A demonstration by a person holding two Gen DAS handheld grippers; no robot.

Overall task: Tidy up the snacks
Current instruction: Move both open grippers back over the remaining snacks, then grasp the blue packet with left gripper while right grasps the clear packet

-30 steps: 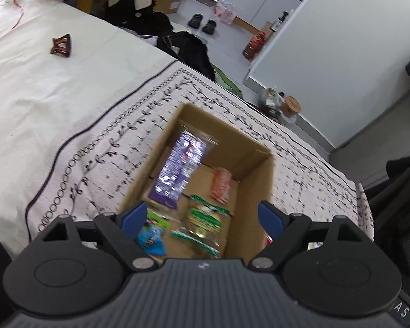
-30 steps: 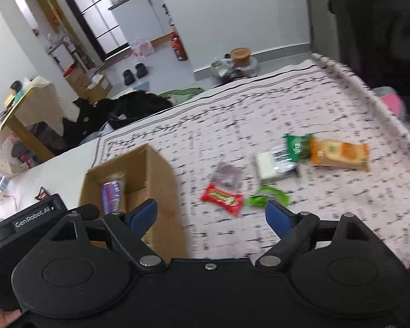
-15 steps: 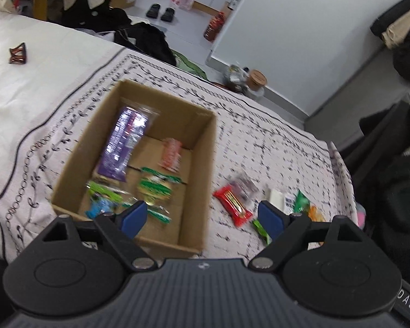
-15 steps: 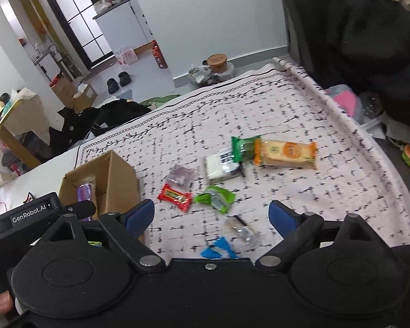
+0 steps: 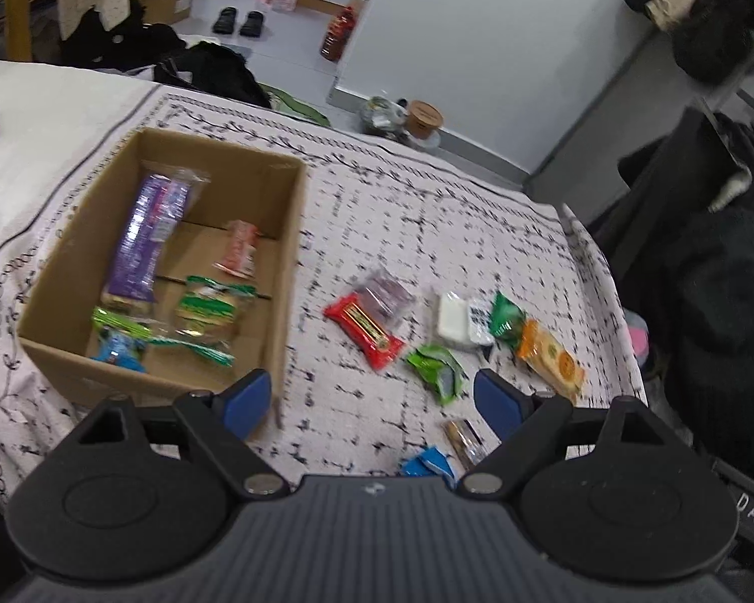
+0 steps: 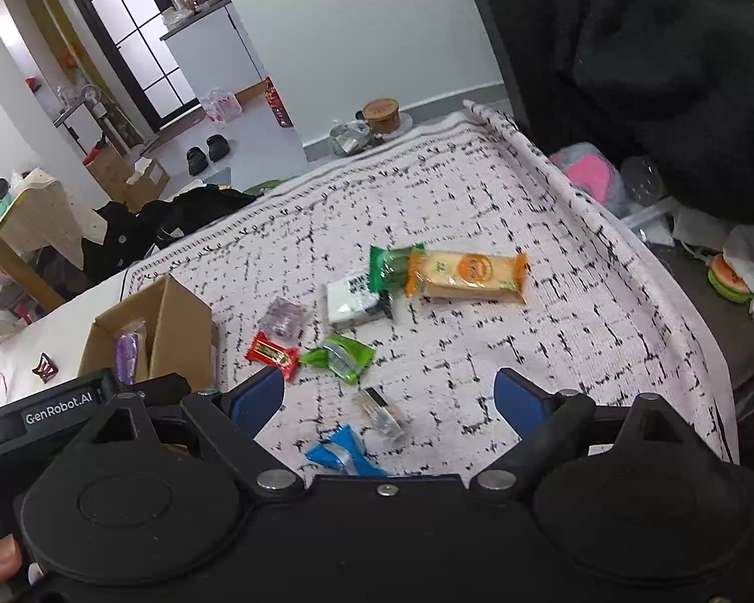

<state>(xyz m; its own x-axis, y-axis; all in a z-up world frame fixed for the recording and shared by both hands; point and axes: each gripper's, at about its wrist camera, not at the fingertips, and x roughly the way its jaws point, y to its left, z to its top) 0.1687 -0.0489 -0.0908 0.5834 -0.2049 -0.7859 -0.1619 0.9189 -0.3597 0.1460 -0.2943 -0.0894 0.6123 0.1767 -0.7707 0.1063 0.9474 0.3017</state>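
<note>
Left view: left tongs (image 5: 372, 399) apart, empty, cardboard box (image 5: 286, 251) mid-left; right view: right tongs (image 6: 389, 397) apart, green snack packet (image 6: 344, 357) centre-frame on patterned cloth (image 6: 553, 331), likely light, crinkly, slippery; pinch sealed end.

One box (image 5: 286, 271) (fourteen snacks (image 5: 364, 329)).

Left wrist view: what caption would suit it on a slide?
Open left gripper hovers empty between a part-filled cardboard box and loose snacks on the patterned cloth.
</note>
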